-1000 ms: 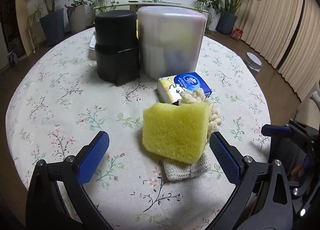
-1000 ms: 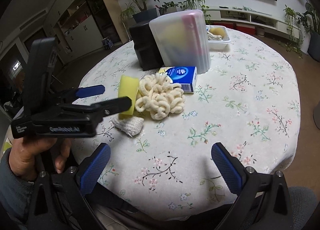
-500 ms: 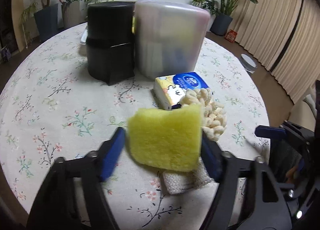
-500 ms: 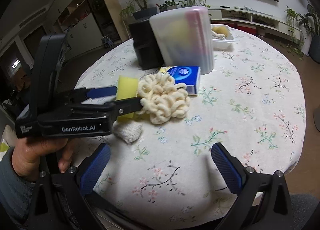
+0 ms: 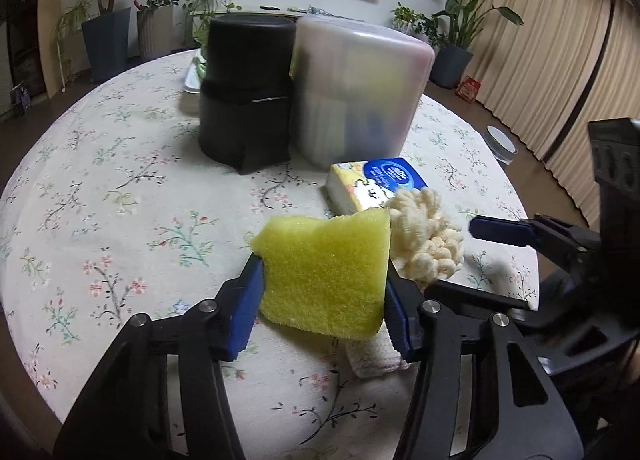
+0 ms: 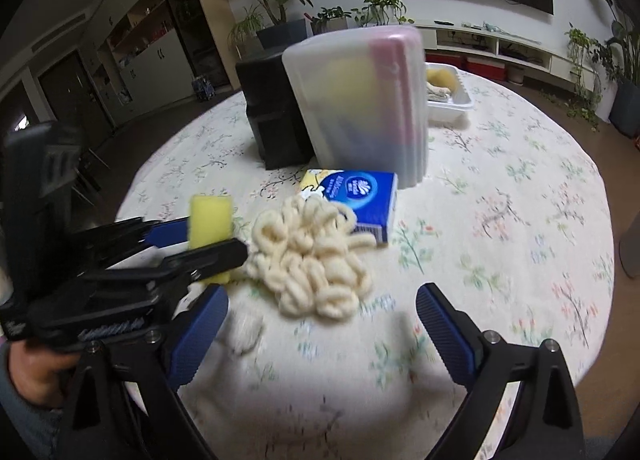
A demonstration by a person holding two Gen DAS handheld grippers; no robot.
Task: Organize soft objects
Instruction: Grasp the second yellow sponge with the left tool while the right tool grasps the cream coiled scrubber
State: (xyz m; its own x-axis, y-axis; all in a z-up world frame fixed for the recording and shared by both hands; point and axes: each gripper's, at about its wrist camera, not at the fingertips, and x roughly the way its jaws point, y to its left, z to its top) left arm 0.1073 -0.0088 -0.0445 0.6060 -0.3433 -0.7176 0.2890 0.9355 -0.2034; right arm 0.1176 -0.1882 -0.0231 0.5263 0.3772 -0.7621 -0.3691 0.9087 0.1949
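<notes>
My left gripper (image 5: 322, 302) is clamped on the yellow sponge (image 5: 326, 274), pads pressing both side faces, sponge apparently raised off the floral tablecloth (image 5: 120, 195). My right gripper (image 6: 322, 326) stands spread and empty, aimed at the cream chenille mitt (image 6: 310, 260). A knitted cloth (image 5: 372, 360) lies below the sponge; a tissue pack (image 5: 374, 183) sits beyond. Step in hand, by my judgement: carrying the sponge away. Next calls for a destination, possibly the white tray (image 6: 448, 101) behind the translucent bin (image 6: 360, 103).
</notes>
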